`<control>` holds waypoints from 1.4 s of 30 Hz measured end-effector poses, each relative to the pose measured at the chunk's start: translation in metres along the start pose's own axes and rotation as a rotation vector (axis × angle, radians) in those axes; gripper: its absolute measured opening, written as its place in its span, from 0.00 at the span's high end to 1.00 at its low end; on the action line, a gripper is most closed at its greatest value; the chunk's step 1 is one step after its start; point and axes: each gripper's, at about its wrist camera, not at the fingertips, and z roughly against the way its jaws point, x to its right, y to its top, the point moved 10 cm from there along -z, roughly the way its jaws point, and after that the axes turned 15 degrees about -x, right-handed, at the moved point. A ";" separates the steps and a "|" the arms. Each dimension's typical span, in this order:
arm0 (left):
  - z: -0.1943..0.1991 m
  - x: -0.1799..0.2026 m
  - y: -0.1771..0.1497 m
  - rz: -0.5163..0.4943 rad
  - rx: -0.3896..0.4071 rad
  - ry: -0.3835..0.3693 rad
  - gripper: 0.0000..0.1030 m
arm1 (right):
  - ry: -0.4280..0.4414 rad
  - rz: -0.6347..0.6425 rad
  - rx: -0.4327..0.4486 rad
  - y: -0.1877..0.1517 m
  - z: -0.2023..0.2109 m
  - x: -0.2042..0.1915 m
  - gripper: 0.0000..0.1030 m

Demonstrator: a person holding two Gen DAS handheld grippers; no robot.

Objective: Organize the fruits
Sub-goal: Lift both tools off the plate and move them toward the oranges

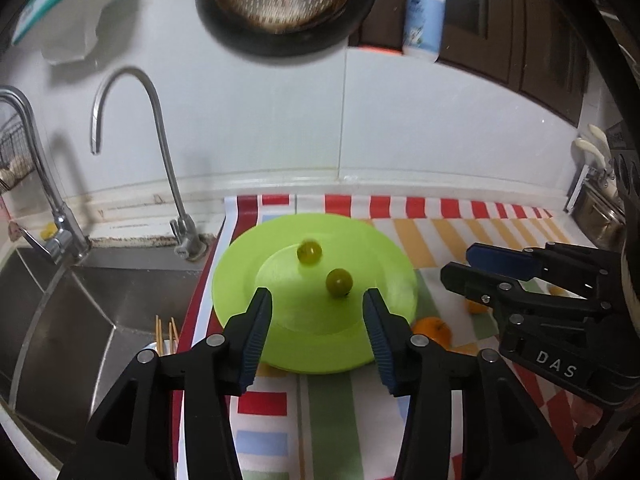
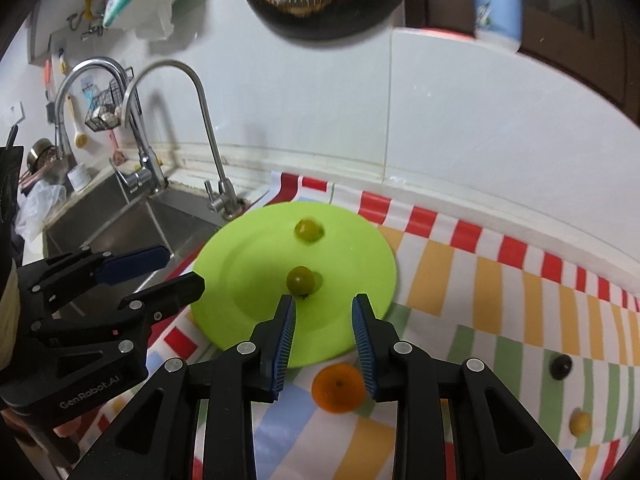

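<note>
Two small round green fruits [image 2: 301, 279] lay on the lime-green plastic plate [image 2: 240, 280] near the desk's sink-side edge. A round orange tangerine [image 2: 338, 387] sat on the striped cloth just off the plate's near rim, directly below the right gripper [image 2: 324, 320] (jaws apart, empty). The left gripper [image 1: 318, 314], jaws likewise apart, hovered over the plate, so the right seemed nearer the tangerine.

Both wrist cameras look down, close, toward the round lime-green plastic plate [image 1: 240, 280] [image 2: 240, 256], one from either side, sharing it
</note>
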 end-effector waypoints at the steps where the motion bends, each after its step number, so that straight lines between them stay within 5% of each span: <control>1: 0.005 0.002 -0.001 0.000 0.009 0.003 0.53 | -0.003 -0.003 0.010 -0.002 0.006 0.001 0.70; 6: 0.028 0.012 -0.008 0.014 0.040 -0.008 0.42 | -0.039 -0.028 0.067 -0.015 0.039 0.008 0.70; 9: 0.040 0.022 -0.014 0.008 0.051 -0.033 0.32 | -0.063 -0.049 0.106 -0.024 0.059 0.012 0.56; 16: 0.067 0.041 -0.022 -0.006 0.101 -0.036 0.19 | -0.117 -0.090 0.157 -0.050 0.097 0.020 0.49; 29: 0.089 0.078 -0.048 -0.048 0.141 -0.058 0.08 | -0.231 -0.172 0.200 -0.100 0.142 0.045 0.30; 42: 0.082 0.123 -0.056 -0.144 0.151 -0.088 0.08 | -0.303 -0.253 0.166 -0.145 0.152 0.076 0.27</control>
